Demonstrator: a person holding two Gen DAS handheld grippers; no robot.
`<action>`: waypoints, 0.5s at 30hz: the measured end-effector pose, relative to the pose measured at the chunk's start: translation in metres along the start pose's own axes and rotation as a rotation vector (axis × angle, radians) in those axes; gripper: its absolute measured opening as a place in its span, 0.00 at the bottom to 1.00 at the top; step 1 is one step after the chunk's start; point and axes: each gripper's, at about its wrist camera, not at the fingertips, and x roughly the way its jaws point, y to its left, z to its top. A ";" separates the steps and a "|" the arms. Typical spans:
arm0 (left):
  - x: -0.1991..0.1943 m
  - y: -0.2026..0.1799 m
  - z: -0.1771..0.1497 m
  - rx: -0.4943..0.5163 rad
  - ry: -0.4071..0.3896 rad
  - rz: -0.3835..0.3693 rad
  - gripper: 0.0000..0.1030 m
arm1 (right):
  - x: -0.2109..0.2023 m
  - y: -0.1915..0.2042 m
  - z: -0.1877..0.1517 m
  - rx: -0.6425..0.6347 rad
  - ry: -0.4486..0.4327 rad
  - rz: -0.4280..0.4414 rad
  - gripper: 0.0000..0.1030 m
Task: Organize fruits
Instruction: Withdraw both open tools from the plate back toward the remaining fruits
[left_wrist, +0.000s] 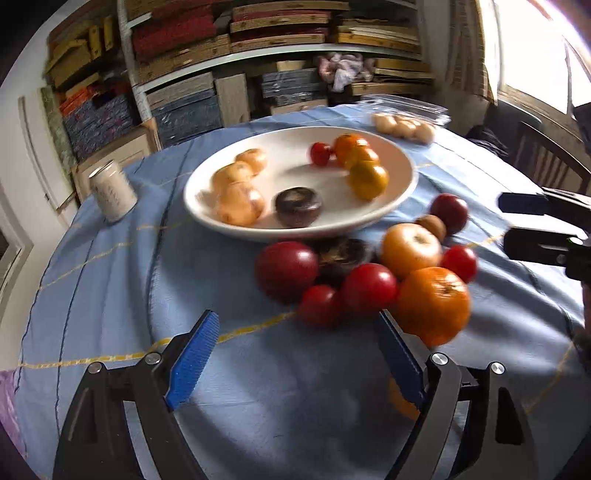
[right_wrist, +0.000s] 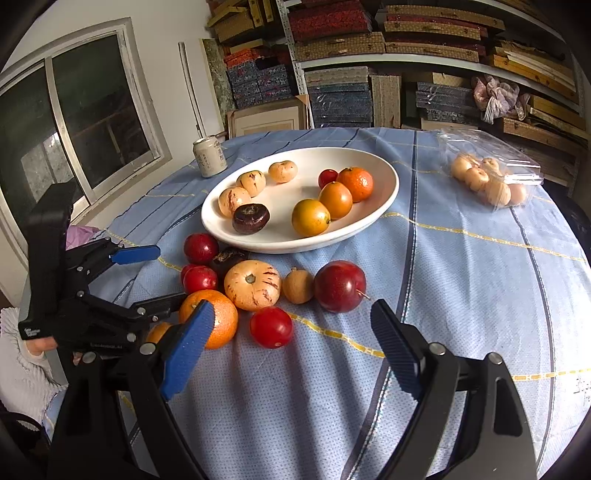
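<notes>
Blue tablecloth (right_wrist: 461, 280) fills most of both views, w/ plenty of bare cloth lower right in the right wrist view, so room to swing in from that side. White plate (right_wrist: 384, 199) sits center-upper, already holding pale striped fruit, oranges, a small red one and a dark one; open space mid-plate. Loose fruit cluster lies just below the plate's near rim. Biggest pieces: orange (right_wrist: 221, 321), striped pale melon (right_wrist: 252, 285), dark red plum (right_wrist: 340, 286); smaller red tomato (right_wrist: 271, 327) sits at the cluster's near edge.

Left gripper (left_wrist: 295, 350) spread wide, holding nothing. The orange (left_wrist: 432, 304) lies just ahead, touching or nearly touching its rt finger, so off-center to the rt; round, no real long axis. Right gripper (right_wrist: 293, 332) also spread, empty, w/ the tomato roughly between its tips. Judgement: left is nearer the orange, needs a shift rt to center it. Neighbours crowd the orange's far side, so nudging them is the risk.
</notes>
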 end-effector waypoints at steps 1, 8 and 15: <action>0.000 0.007 0.000 -0.022 0.001 0.012 0.85 | 0.000 0.000 0.000 0.001 -0.001 0.000 0.82; -0.003 0.028 0.001 -0.089 -0.004 0.041 0.84 | -0.002 0.002 0.001 -0.004 -0.005 0.010 0.82; -0.003 0.004 0.001 0.007 -0.023 0.049 0.84 | -0.002 0.004 0.000 -0.009 -0.004 0.016 0.82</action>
